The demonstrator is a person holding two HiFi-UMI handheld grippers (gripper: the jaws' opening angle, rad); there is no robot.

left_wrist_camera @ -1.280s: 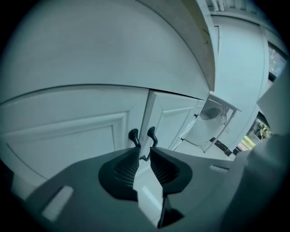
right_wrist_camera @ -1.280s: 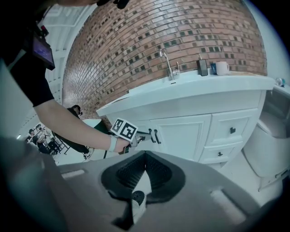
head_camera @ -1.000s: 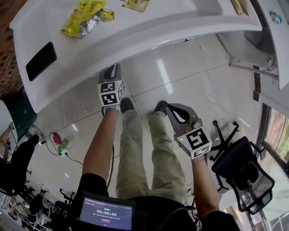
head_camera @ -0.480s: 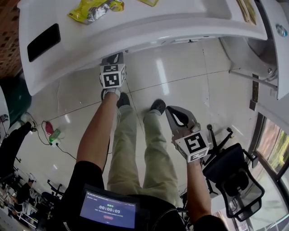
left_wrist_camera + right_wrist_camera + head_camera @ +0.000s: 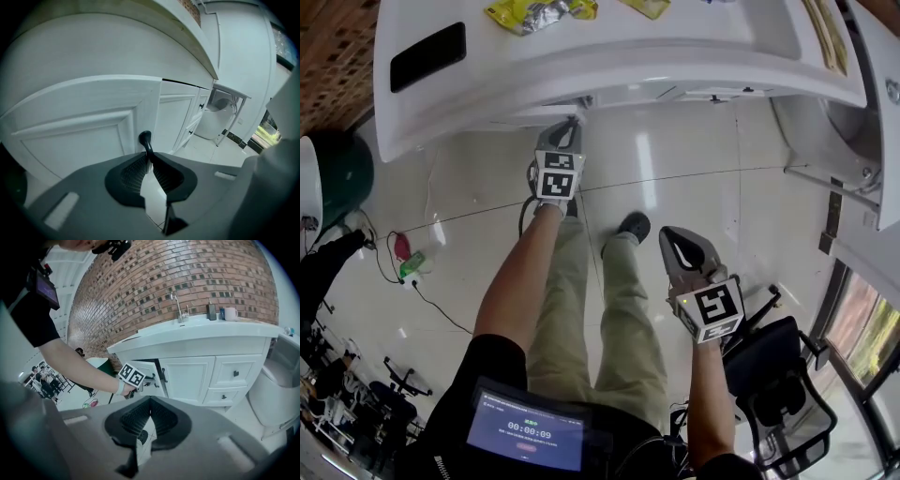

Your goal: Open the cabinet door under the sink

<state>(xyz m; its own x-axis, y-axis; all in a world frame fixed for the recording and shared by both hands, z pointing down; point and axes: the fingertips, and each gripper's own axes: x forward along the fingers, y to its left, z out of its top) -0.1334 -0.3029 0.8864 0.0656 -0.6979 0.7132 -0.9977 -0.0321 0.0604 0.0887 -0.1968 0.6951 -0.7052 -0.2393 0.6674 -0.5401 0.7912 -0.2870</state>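
Note:
The white cabinet door [image 5: 84,136] under the sink counter [image 5: 628,56] fills the left gripper view, with a black handle [image 5: 145,139] at its right edge. My left gripper [image 5: 149,158] is closing, and its fingertips pinch the lower end of that handle. From above, the left gripper [image 5: 571,126] reaches under the counter's front edge. The right gripper view shows it [image 5: 149,377] at the same door [image 5: 153,367], left of a second door [image 5: 187,376]. My right gripper [image 5: 150,400] hangs back beside my right leg [image 5: 686,251], shut on nothing.
Two drawers [image 5: 234,373] and a toilet [image 5: 276,394] stand right of the cabinet. A black phone [image 5: 427,56] and snack packets [image 5: 539,11] lie on the counter. An office chair [image 5: 778,384] is behind my right hand, a green bin [image 5: 337,178] at the left.
My left gripper has moved forward and right to the cabinet front under the counter edge. The right gripper has stayed beside my right leg.

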